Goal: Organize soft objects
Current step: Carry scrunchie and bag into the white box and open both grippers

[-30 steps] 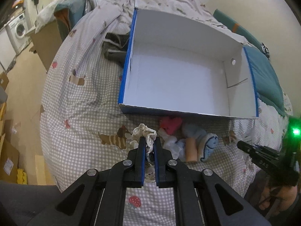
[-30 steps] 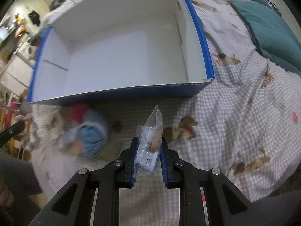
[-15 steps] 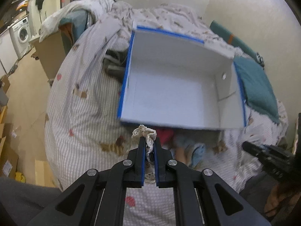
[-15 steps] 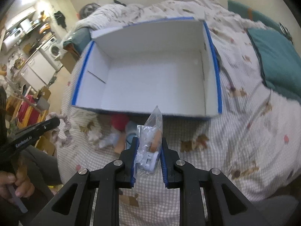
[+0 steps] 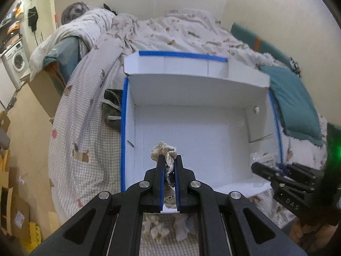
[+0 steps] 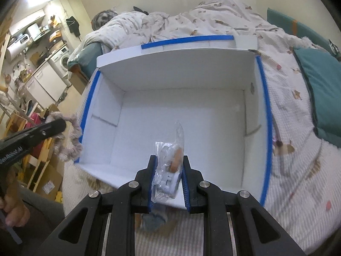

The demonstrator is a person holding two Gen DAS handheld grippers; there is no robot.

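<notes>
Left wrist view: left gripper [image 5: 169,162], fingers narrow, pinching a cream lace scrunchie [image 5: 164,152] held above the white box [image 5: 191,132]. Right wrist view: right gripper [image 6: 168,166], fingers clamped on a clear plastic packet [image 6: 169,168], white and orange contents, over the box's near wall. Box: blue-taped rim, resting on the checked bedspread [image 6: 298,160]. Adjacent: teal pillow [image 6: 319,85]; soft items [image 5: 166,228] below the left fingers.

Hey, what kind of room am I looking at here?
Most likely a small studio flat or a bedroom open to a kitchen corner. A bed with a rumpled checked duvet fills the view, a teal pillow lies on it, and a washing machine stands beyond.
</notes>
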